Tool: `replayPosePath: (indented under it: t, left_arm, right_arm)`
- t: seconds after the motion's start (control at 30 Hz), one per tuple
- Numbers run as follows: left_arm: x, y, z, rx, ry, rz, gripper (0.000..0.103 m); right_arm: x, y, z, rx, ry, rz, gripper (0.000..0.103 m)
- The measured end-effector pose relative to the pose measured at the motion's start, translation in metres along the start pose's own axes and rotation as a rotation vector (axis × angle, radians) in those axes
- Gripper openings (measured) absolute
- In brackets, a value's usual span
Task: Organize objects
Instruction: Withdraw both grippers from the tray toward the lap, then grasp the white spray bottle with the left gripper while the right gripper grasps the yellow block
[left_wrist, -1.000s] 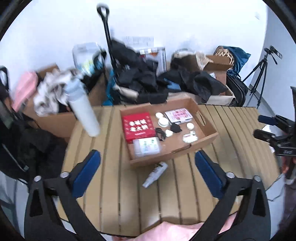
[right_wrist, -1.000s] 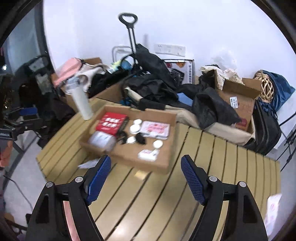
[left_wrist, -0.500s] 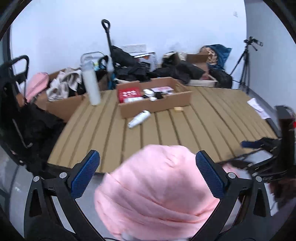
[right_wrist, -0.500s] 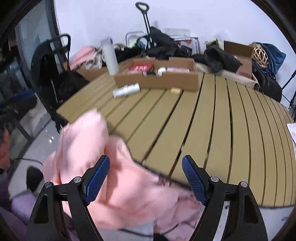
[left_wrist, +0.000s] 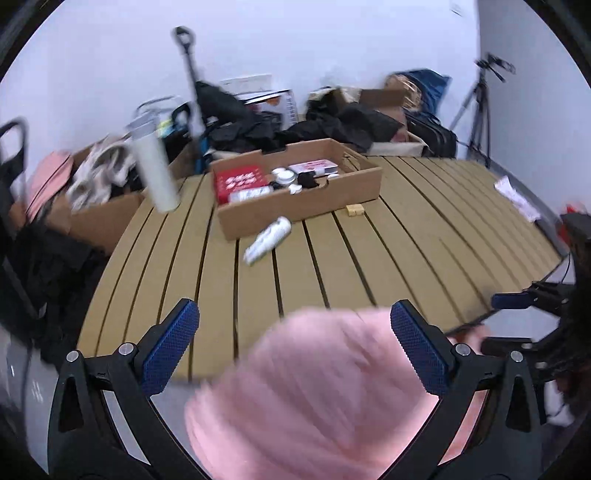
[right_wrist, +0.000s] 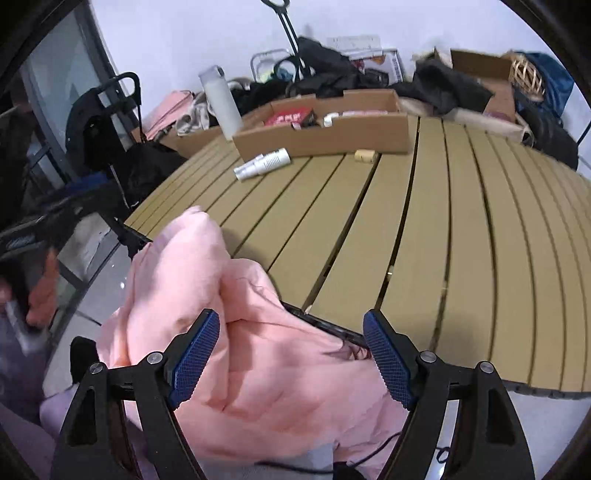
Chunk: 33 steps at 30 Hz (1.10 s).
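Left gripper (left_wrist: 295, 347) held wide open over pink cloth (left_wrist: 317, 398) at table (left_wrist: 424, 236) near edge. Right gripper (right_wrist: 291, 354) likewise spread, nothing clamped. Tube (left_wrist: 267, 240) lies beside box (left_wrist: 306, 206), far side.

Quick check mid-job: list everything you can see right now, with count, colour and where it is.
Table: one, tan slatted, fills the middle.
Cardboard tray: one, brown, far side of the table.
Red box: one, inside the tray, left end.
Small items in tray: several, white and black, too small to name.
Tube: one, white, lying on the table in front of the tray.
Small block: one, tan, on the table by the tray's front.
Bottle: one, white, upright, left of the tray.
Pink cloth: one, at the near table edge.
Clutter: dark clothing, boxes, behind the table.
Left tongs: open.
Right tongs: open.
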<state>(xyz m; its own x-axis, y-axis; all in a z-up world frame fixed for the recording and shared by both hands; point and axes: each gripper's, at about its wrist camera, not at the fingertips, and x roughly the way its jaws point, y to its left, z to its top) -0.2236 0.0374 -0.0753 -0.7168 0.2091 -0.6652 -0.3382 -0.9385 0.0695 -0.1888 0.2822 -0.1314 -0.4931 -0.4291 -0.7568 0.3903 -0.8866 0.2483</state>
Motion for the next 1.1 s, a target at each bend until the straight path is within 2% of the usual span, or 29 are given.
replayPosePath:
  t: [0.13, 0.2, 0.3, 0.4, 0.47, 0.6, 0.63, 0.67, 0.7, 0.73, 0.77, 0.97, 1.1]
  left_arm:
    - [0.073, 0.029, 0.030, 0.038, 0.085, -0.055, 0.103]
    - [0.104, 0.040, 0.044, 0.031, 0.101, -0.083, 0.101]
    - [0.147, 0.045, 0.059, 0.078, 0.110, -0.150, 0.101]
    - [0.183, 0.043, 0.067, 0.127, 0.147, -0.160, 0.093]
    - [0.201, 0.043, 0.068, 0.152, 0.170, -0.166, 0.090]
    - [0.232, 0.045, 0.060, 0.147, 0.213, -0.167, 0.074]
    - [0.236, 0.046, 0.058, 0.140, 0.215, -0.170, 0.067]
    - [0.241, 0.046, 0.055, 0.133, 0.223, -0.161, 0.043]
    - [0.242, 0.049, 0.055, 0.110, 0.213, -0.170, 0.028]
    - [0.243, 0.051, 0.056, 0.090, 0.217, -0.196, 0.025]
    - [0.243, 0.051, 0.056, 0.082, 0.224, -0.199, 0.024]
    - [0.229, 0.049, 0.055, 0.070, 0.241, -0.159, 0.024]
    - [0.167, 0.062, 0.066, -0.040, 0.177, -0.148, 0.024]
  right_arm:
    - [0.024, -0.015, 0.024, 0.009, 0.008, 0.001, 0.083]
    - [0.039, -0.023, 0.039, 0.006, 0.013, -0.028, 0.083]
    - [0.069, -0.039, 0.069, 0.028, 0.028, -0.065, 0.083]
    - [0.106, -0.058, 0.103, 0.054, 0.042, -0.073, 0.083]
    - [0.131, -0.068, 0.128, 0.063, 0.024, -0.138, 0.083]
    - [0.168, -0.079, 0.165, 0.066, -0.015, -0.281, 0.083]
    - [0.178, -0.082, 0.172, 0.071, -0.020, -0.312, 0.083]
    - [0.189, -0.086, 0.177, 0.086, -0.012, -0.313, 0.083]
    - [0.196, -0.088, 0.180, 0.090, -0.005, -0.303, 0.067]
    - [0.198, -0.082, 0.182, 0.036, -0.028, -0.365, 0.038]
    - [0.198, -0.081, 0.183, 0.029, -0.034, -0.368, 0.035]
    - [0.192, -0.085, 0.182, 0.048, -0.017, -0.341, 0.035]
    - [0.147, -0.073, 0.179, 0.033, -0.062, -0.297, 0.035]
